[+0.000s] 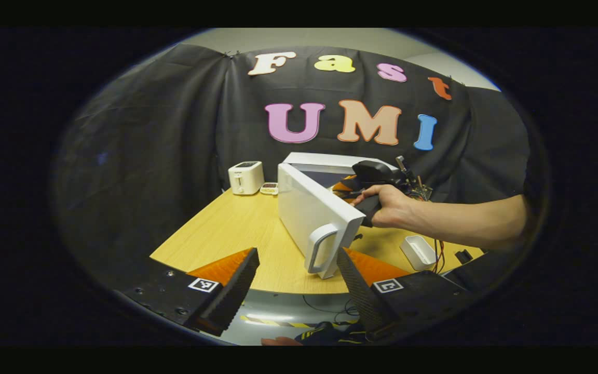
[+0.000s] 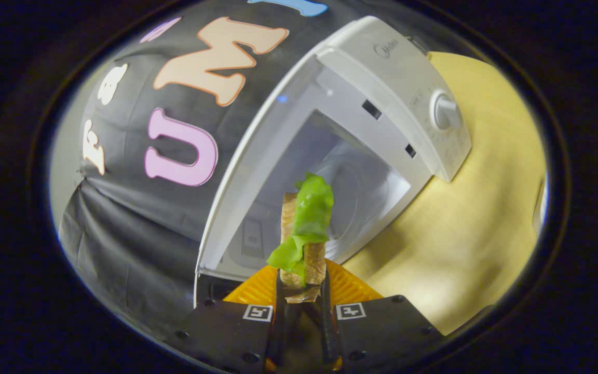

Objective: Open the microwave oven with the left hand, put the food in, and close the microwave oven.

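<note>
We hold the left gripper (image 1: 297, 283) with its jaws spread wide and nothing between them; ahead of them the microwave (image 1: 330, 171) stands on the wooden table (image 1: 226, 234) with its door (image 1: 315, 215) swung open, the handle (image 1: 321, 248) just beyond the fingertips. Our right gripper (image 2: 303, 291) has its jaws clamped on the sandwich (image 2: 304, 228), bread with green lettuce, upright before the open cavity (image 2: 340, 182). A white toaster (image 1: 246, 177) sits far back.

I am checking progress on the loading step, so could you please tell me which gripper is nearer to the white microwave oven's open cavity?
Right. The right gripper, holding the food, is at the microwave oven's open cavity; the left gripper hangs back off the table edge, before the door handle.
</note>
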Demonstrator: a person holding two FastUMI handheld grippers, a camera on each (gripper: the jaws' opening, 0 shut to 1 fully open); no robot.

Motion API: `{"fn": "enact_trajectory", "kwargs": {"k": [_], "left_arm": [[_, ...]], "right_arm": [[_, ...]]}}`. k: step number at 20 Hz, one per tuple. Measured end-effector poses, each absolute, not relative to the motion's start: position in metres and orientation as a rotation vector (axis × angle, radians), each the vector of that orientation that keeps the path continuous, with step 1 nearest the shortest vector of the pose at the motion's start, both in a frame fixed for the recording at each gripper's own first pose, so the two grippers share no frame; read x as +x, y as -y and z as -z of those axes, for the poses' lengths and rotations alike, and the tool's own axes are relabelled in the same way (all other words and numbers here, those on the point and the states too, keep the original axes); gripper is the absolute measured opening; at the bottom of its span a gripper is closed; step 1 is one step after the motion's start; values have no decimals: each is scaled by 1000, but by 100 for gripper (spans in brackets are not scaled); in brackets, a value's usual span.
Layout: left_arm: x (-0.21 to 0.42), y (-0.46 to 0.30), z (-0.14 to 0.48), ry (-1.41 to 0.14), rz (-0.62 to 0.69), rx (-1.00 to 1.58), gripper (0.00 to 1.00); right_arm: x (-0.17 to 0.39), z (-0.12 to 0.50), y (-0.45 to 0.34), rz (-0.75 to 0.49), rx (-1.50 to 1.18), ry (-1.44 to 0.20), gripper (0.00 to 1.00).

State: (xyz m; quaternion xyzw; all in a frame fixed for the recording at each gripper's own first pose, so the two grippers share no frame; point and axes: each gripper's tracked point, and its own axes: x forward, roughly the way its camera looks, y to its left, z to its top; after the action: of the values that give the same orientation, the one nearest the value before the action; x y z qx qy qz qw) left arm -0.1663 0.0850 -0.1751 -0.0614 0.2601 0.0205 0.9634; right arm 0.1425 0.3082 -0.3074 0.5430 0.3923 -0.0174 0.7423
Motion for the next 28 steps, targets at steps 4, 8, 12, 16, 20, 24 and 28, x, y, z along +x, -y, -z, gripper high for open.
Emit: {"fn": "enact_trajectory", "kwargs": {"k": [4,8,12,16,20,24,28], "left_arm": [[-174,-97,178,-544,-84,-121,93],[-180,-102,181,-557,-113,-136,93],[-183,-101,185,-569,-124,-168,92],[-186,-103,187,-576,-148,-196,93],[-187,-109,179,-553,-164,-160,93],[-188,-106,181,-559,-162,-168,93],[-189,-107,174,-540,-161,-145,93]], "right_arm": [[176,322,-315,111,1273,-811,30],[197,342,-310,188,1323,-777,30],[207,362,-316,259,1392,-773,30],[212,369,-320,305,1444,-746,30],[213,374,-315,319,1413,-734,22],[209,381,-311,351,1381,-753,27],[200,388,-308,373,1339,-797,75]]}}
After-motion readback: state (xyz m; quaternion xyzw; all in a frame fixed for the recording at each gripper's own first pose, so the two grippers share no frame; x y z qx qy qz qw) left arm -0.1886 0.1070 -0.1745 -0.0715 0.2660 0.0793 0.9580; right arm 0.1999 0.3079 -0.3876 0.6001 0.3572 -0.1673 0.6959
